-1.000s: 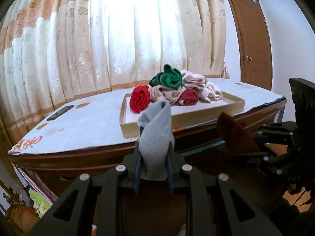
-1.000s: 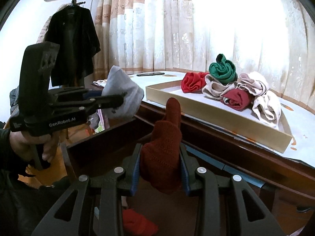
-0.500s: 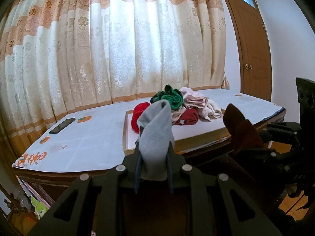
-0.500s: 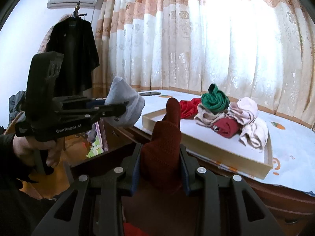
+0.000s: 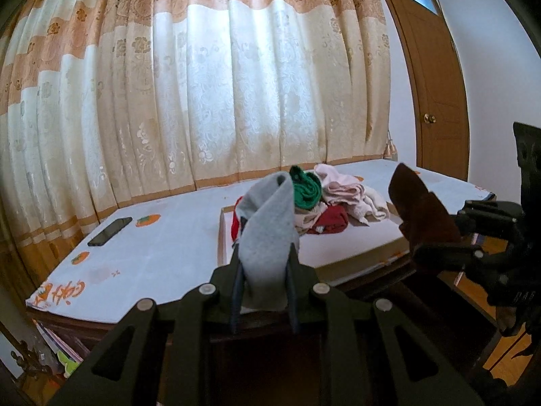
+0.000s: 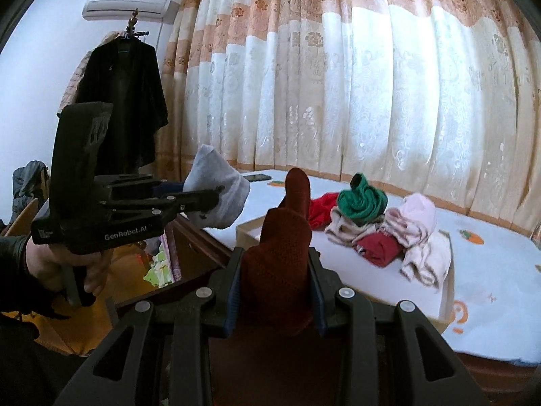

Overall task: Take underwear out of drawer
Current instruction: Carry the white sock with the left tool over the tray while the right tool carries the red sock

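Note:
My left gripper is shut on a rolled grey underwear, held upright above the desk's front edge. My right gripper is shut on a rolled dark red underwear. Each sees the other: the dark red roll shows at the right of the left wrist view, the grey roll and left gripper at the left of the right wrist view. A pile of rolled underwear, green, red and pale pink, lies in a shallow cardboard tray on the desk. The drawer's wooden side shows below the left gripper.
The desk wears a white cloth with a dark phone at its far left. Curtains hang behind it. A brown door stands at the right. A black coat hangs at the left, and a hand grips the left tool.
Both grippers have risen with their rolls; the desk top and tray now sit lower and show more from above. Neither grip has altered.

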### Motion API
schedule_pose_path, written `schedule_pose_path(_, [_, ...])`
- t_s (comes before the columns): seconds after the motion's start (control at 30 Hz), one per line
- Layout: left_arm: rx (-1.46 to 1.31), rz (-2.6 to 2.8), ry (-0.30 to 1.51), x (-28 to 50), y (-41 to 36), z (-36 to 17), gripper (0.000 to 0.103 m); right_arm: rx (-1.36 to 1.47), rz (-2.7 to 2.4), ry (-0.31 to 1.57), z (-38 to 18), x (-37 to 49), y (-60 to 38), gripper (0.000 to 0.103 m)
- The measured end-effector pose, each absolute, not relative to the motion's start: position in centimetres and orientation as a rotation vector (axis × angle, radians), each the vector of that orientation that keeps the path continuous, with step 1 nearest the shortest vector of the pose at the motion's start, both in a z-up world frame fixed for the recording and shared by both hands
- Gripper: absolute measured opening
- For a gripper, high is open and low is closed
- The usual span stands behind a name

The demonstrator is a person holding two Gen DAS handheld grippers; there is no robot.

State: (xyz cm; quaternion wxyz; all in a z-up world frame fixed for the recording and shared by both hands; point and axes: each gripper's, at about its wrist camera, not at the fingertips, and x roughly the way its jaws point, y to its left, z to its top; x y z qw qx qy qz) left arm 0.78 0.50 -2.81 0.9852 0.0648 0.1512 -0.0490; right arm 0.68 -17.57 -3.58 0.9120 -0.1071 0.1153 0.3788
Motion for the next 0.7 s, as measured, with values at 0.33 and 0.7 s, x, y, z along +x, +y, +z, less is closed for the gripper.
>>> schedule_pose_path(0.33, [0.128,-0.091,0.303,2.8,1.2,-1.2,0.020,-0.198,0.776,0.213,-0.8,2.3,-17.4,0.037])
schedule_pose_path(0.7, [0.130,-0.092,0.355,6.2,1.8,-0.4,0.020,-0.150,0.768,0.278,0.3,6.1,-17.1,0.037])
